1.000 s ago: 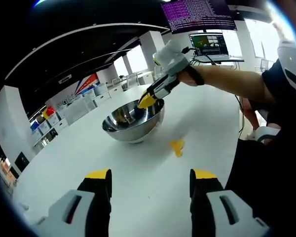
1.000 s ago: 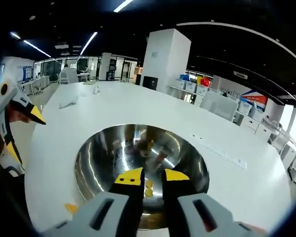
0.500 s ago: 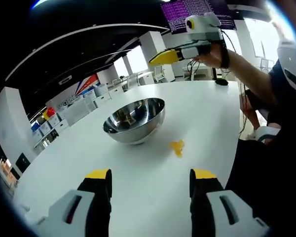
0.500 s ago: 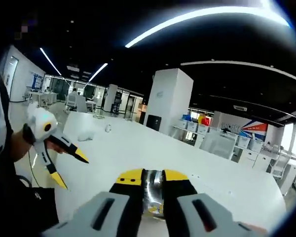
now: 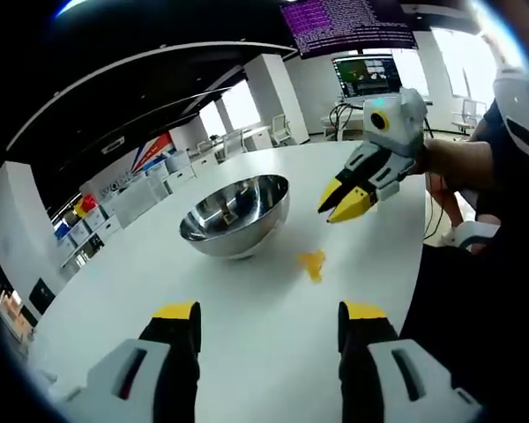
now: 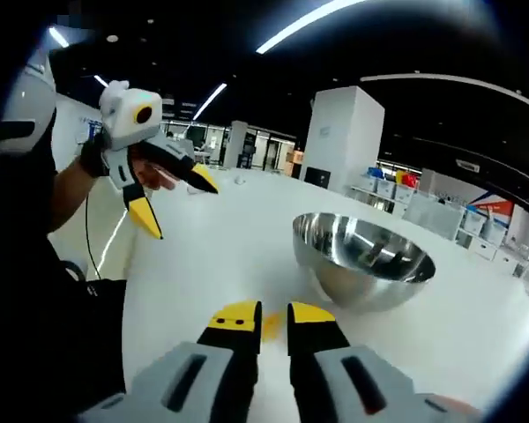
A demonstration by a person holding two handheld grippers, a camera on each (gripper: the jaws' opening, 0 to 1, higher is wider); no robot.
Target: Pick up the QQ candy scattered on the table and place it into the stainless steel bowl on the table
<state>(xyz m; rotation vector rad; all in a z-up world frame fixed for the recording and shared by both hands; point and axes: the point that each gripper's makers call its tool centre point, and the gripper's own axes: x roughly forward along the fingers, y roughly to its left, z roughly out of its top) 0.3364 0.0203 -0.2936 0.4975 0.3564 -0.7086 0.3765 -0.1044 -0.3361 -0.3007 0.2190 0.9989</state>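
The stainless steel bowl (image 5: 234, 211) stands on the white table (image 5: 247, 352). A yellow QQ candy (image 5: 312, 263) lies on the table just to its near right. My left gripper (image 5: 270, 313) is held low over the table short of the candy, jaws wide apart and empty. My right gripper (image 5: 346, 199) hovers above and to the right of the candy, its yellow tips a narrow gap apart with nothing between them. In the right gripper view the right gripper (image 6: 273, 315) points at the table, a bit of candy (image 6: 271, 325) shows through the gap, and the bowl (image 6: 363, 260) sits ahead right. The left gripper (image 6: 175, 201) is open at upper left.
The table's edge curves along the right (image 5: 419, 256), where the person's dark clothing stands close. A monitor (image 5: 368, 75) on a desk is behind the table. Shelves with coloured bins (image 5: 84, 207) line the far wall.
The right gripper left the bowl, rose high, then came down to the right of the bowl above the candy on the table. My left gripper stayed still and open.
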